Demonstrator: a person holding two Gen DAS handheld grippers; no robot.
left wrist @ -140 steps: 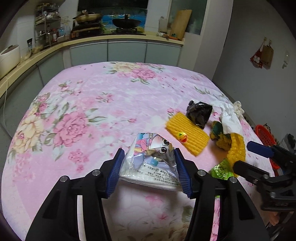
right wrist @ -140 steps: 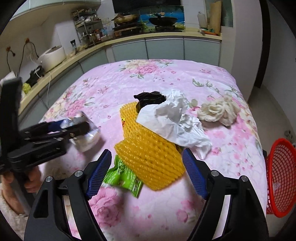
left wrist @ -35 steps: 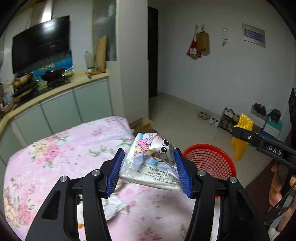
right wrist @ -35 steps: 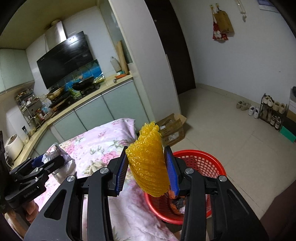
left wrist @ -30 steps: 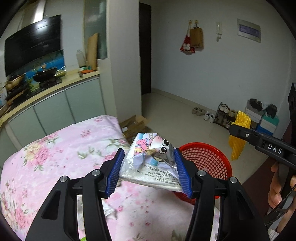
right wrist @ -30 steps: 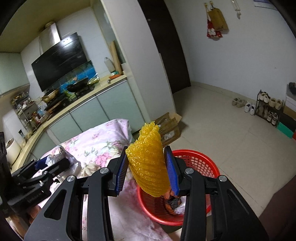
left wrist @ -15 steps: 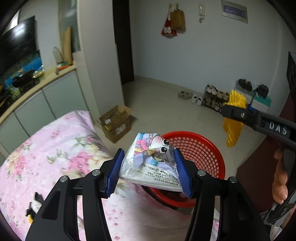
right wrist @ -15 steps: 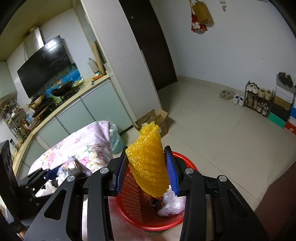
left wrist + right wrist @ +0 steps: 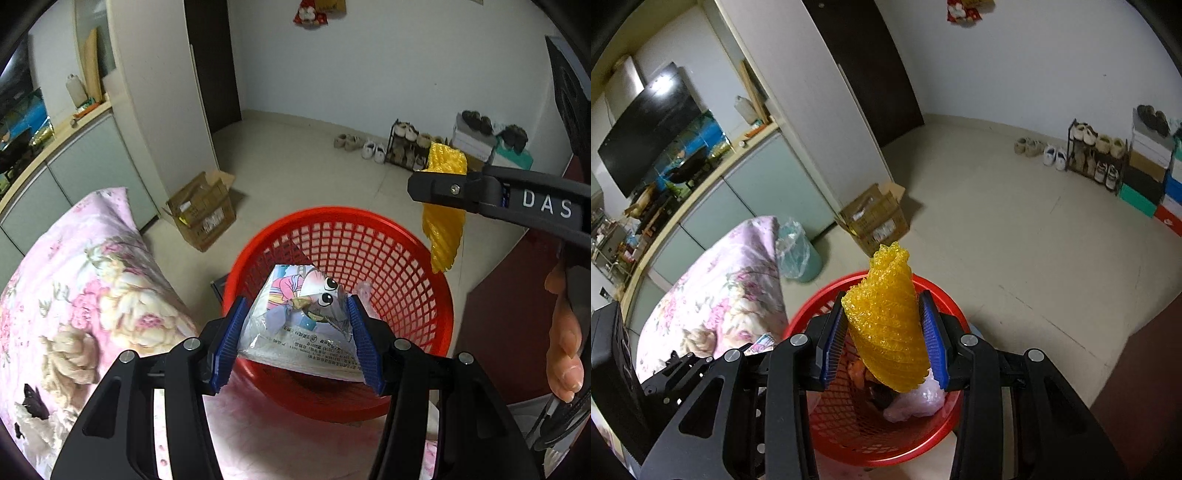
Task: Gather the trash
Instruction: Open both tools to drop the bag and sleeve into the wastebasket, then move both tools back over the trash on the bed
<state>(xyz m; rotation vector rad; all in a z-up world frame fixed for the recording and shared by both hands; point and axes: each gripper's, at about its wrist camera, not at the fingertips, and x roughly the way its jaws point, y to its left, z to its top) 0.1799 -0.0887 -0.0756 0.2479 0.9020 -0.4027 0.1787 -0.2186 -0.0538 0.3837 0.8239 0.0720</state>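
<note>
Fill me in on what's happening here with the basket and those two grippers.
A person is clearing trash with a gripper in each hand. The left gripper is clamped on a cartoon-printed snack bag, the right gripper on a folded yellow foam net. Both hang over the red basket on the floor beside the floral-covered table. Neither piece is dropped yet; some trash already lies in the basket.

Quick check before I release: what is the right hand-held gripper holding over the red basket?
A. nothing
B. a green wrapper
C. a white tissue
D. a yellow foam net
D: the right hand-held gripper is clamped on a yellow foam net above the red basket.
</note>
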